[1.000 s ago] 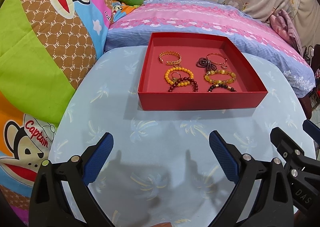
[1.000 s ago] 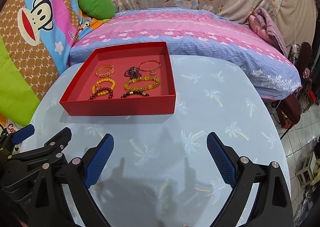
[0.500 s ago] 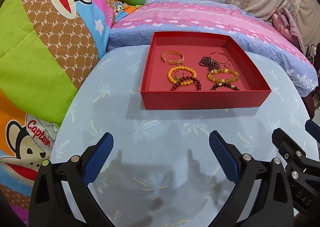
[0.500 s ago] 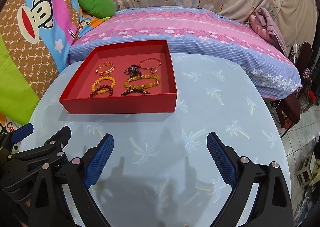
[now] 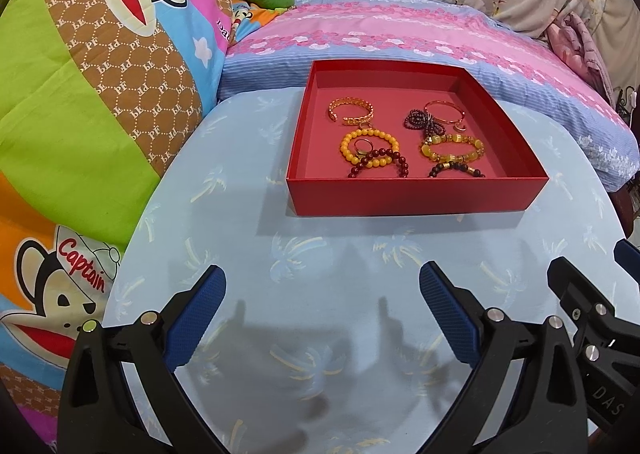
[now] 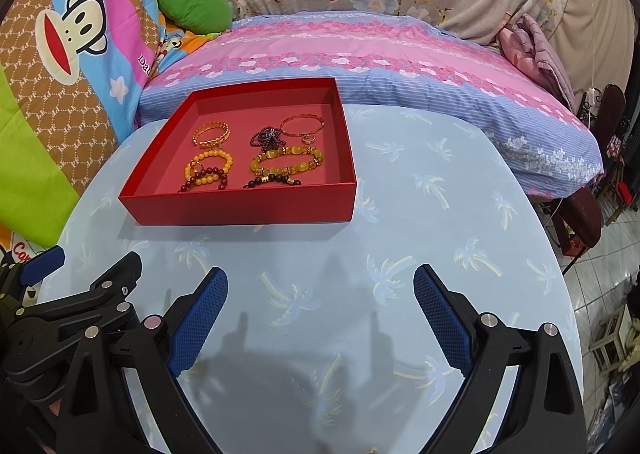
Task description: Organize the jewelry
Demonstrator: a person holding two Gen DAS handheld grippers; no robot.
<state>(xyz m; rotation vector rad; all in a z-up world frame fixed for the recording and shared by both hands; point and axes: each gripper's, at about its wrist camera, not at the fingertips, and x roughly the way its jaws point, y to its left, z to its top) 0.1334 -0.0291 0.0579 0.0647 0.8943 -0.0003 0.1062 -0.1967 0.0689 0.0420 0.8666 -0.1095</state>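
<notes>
Left gripper [image 5: 322, 308] and right gripper [image 6: 320, 308], both spread and empty, above the table's [image 5: 240, 254] near edge. Red tray [image 5: 416, 194] at the far edge holds, left to right: gold cuff [image 5: 352, 112], orange beads [image 5: 370, 148], dark beads [image 5: 424, 124], yellow beads [image 5: 454, 148], thin bangle [image 5: 444, 112]

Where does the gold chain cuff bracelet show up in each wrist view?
Left wrist: gold chain cuff, upper centre, back-left of the red tray.
Right wrist: gold chain cuff, upper left, same back-left spot of the tray.
Shared landmark: orange bead bracelet just in front of it.
</notes>
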